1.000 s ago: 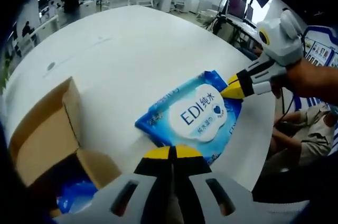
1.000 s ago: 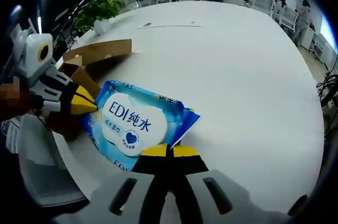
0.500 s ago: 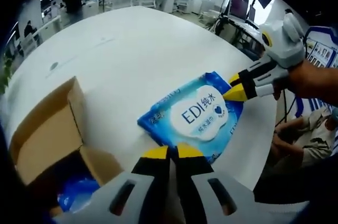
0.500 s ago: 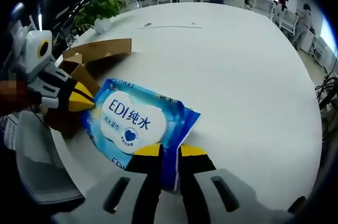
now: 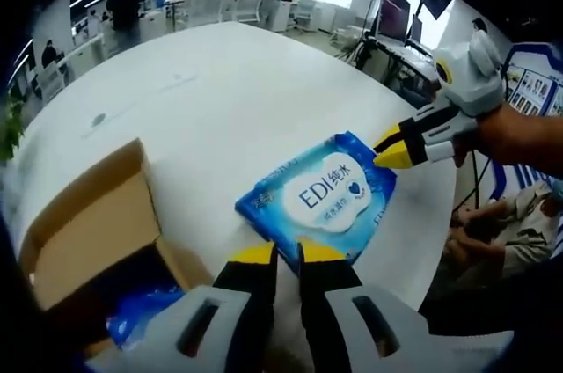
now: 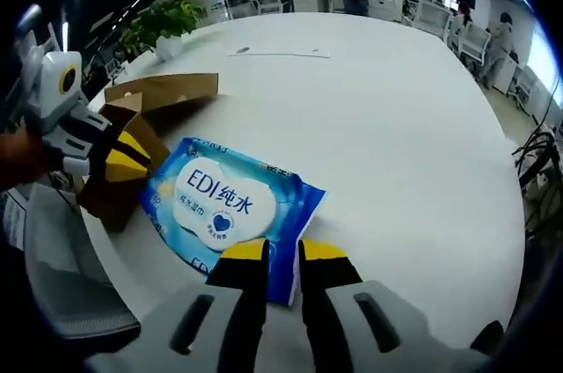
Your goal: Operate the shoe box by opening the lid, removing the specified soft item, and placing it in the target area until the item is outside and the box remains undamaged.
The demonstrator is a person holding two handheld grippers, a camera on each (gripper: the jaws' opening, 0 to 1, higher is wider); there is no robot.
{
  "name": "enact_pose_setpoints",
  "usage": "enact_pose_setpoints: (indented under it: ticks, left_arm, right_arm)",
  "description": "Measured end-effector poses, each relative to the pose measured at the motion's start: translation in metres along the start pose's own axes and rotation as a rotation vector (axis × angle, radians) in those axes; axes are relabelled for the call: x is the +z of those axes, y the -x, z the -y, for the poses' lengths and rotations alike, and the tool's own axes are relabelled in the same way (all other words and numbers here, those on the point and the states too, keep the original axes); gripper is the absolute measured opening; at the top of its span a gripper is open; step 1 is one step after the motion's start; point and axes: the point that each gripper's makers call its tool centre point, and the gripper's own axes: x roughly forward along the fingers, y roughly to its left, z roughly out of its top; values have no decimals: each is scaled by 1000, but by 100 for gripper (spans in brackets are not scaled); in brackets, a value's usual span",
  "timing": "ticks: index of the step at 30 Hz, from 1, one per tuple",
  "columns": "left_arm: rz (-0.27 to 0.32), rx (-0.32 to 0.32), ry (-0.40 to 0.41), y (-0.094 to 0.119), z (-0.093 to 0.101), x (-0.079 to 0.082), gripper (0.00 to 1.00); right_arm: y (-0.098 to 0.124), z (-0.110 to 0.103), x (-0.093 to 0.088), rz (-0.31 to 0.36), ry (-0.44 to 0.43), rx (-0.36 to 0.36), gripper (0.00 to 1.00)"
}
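Since the wipes pack (image 5: 324,201) is already lying flat on the white table (image 5: 220,100), outside the shoe box (image 5: 84,232), this looks like the tail end of the job imo: item's out, just the let-go and back-off left. Left gripper (image 5: 277,254) has its jaws a bit apart at the near edge of the pack, nothing pinched btwn them afaict. Right gripper (image 6: 274,250) same deal, jaws parted w/ the pack's edge just in front of them, not clamped on it. In the left gripper view the right one comes in from the right w/ its yellow tips at the pack's far corner. Next move prob just needs both grippers pulled straight away w/o dragging the pack or bumping the box. Box is plain brown cardboard, lid flap up, sitting left of the pack near the table edge, w/ something blue and crinkly (image 5: 141,320) inside, can't tell what exactly. Pack is soft glossy blue plastic, pillowy rectangle w/ a white cloud-shaped label. Table's smooth and rounded. Box looks undamaged from here.
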Motion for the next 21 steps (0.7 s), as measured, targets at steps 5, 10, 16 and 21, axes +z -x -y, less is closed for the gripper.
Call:
enact_pose_setpoints:
  ticks: [5, 10, 16, 21]
  left_arm:
    - [20, 5, -3, 10, 0, 3, 6]
    - [33, 7, -9, 20, -1, 4, 6]
    - [56, 16, -9, 32, -3, 5, 6]
    - [68, 23, -6, 42, -4, 4, 6]
  right_arm:
    - [8, -6, 4, 15, 7, -6, 12]
    - [14, -14, 9, 31, 13, -8, 11]
    - [21, -22, 13, 40, 24, -12, 11]
    - [25, -28, 17, 49, 35, -11, 10]
